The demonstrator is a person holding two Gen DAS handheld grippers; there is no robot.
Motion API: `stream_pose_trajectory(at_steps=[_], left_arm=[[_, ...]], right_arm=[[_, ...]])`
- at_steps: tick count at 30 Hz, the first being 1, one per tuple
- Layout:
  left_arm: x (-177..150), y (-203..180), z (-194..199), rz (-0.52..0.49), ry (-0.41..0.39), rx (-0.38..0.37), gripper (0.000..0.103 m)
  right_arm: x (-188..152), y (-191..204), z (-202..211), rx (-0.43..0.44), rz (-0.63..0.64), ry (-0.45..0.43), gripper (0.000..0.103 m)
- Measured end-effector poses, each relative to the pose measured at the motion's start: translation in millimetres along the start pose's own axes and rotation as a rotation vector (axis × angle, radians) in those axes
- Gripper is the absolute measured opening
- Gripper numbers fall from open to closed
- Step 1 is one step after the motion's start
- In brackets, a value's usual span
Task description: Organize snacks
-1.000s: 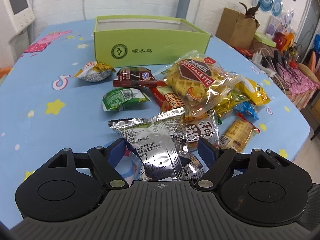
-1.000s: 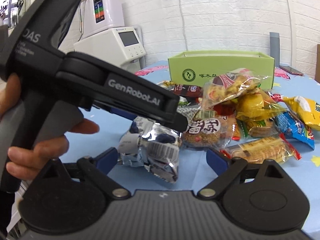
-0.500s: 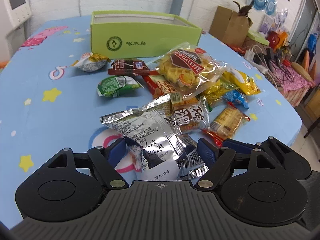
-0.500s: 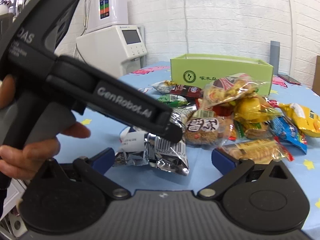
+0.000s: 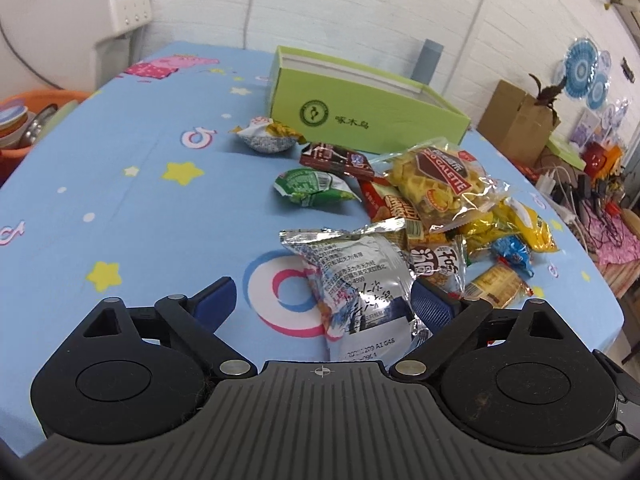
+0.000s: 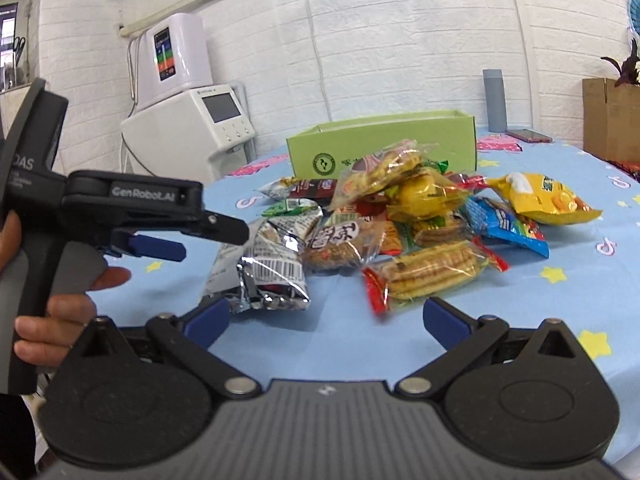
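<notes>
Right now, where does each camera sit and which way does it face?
Left wrist: on the left gripper, tilted down at the silver packet lying between its open jaws, the green box beyond; only its own fingers show.
Right wrist: on the right gripper, jaws open, facing the snack pile; the left gripper and a hand show at left.
Shared: silver packet, pile, box, blue tablecloth.

The left gripper (image 5: 320, 300) has just opened its jaws wide, pointing downward. The right gripper (image 6: 326, 316) stands wide open. A hand (image 6: 60, 312) holds the left handle.
</notes>
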State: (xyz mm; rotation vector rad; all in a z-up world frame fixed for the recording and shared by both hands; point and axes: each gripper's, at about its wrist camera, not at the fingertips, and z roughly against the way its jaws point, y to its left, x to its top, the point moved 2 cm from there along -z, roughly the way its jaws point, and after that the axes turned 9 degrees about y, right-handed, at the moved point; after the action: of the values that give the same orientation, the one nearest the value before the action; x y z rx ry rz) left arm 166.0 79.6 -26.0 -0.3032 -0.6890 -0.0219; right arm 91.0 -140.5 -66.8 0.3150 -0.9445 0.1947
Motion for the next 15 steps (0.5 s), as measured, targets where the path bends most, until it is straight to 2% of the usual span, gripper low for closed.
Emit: stream_pose_trajectory(at_steps=[7,15], left_arm=[[-1,12,1,0.041,0.003,-0.005,0.086],[-5,11,1,0.044,0.005,0.001,0.086]], right_arm=[[1,7,0,0.011,0.012,0.006,0.102],[2,9,2,0.007,0.017,0.005,0.102]])
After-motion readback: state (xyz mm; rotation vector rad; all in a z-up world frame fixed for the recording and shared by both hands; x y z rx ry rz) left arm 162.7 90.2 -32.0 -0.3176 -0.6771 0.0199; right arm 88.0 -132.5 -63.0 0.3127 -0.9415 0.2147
